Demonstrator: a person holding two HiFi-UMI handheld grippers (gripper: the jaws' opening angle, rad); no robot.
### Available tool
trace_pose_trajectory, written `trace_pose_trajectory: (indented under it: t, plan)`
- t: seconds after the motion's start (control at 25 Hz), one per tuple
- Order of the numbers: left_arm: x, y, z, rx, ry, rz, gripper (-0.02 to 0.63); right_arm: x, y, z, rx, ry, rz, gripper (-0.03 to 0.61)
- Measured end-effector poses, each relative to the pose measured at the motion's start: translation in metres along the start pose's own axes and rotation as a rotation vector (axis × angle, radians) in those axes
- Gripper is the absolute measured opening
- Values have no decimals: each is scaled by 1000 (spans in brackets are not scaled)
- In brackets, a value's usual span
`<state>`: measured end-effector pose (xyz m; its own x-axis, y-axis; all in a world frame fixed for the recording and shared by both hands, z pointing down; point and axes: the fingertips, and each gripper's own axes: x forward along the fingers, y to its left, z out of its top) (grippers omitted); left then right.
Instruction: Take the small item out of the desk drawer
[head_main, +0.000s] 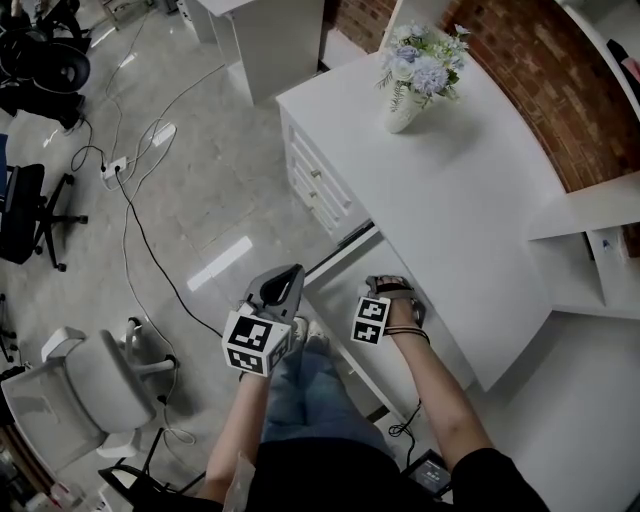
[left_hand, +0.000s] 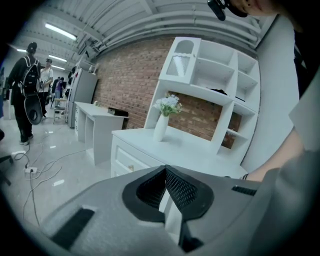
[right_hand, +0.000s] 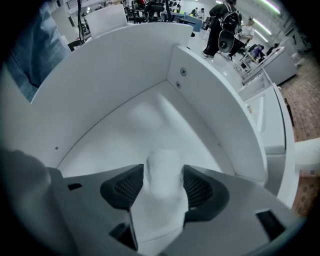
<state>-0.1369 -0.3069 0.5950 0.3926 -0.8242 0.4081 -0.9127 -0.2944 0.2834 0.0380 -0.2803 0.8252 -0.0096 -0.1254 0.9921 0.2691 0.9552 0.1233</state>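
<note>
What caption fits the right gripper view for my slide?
Right gripper shut on a small white item inside the open drawer.

**A:** What fills the right half of the frame?

**B:** A white desk (head_main: 470, 200), running from the upper middle to the lower right. A white vase (head_main: 403, 110) of pale flowers (head_main: 425, 65) stands near its top end, with a brick wall (head_main: 560, 80) behind.

**A:** And the drawer?

**B:** The drawer (head_main: 335, 295) is pulled out at the centre, below the desk edge. The right gripper (head_main: 392, 287) reaches down into it. The left gripper (head_main: 288, 274) hangs just left of it, over the person's jeans (head_main: 310, 390).

**A:** The left side?

**B:** Glossy floor (head_main: 220, 200) with a black cable (head_main: 140, 230) trailing across it. There's a white chair (head_main: 85, 395) at the lower left and black chairs (head_main: 40, 60) at the upper left.
</note>
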Motion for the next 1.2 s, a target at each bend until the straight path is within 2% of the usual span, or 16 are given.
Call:
trace_pose_trajectory:
  t: [0.24, 0.32, 0.4, 0.56, 0.72, 0.8, 0.92, 1.04, 1.2]
  plan:
    - [1, -4, -4, 4, 6, -4, 9, 6, 1, -2, 12, -3, 44, 228]
    - [0, -5, -4, 6, 5, -3, 9, 5, 3, -3, 7, -8, 53, 178]
    - [-2, -5, -4, 9, 3, -3, 9, 4, 5, -3, -2, -11, 61, 176]
    - [-5, -6, 0, 16, -5, -8, 9, -7, 2, 2, 12, -40, 39, 170]
    - [-4, -9, 14, 39, -27, -21, 9, -37, -12, 11, 97, -122, -18, 169]
    - [-2, -12, 24, 57, -40, -33, 9, -59, -23, 13, 172, -183, -57, 169]
    - [0, -19, 45, 87, -69, -54, 9, -104, -43, 15, 354, -323, -119, 169]
    - [2, -28, 68, 121, -105, -74, 9, -162, -70, 12, 573, -522, -211, 169]
    - [6, -42, 100, 159, -157, -103, 9, -237, -95, -16, 880, -801, -363, 169]
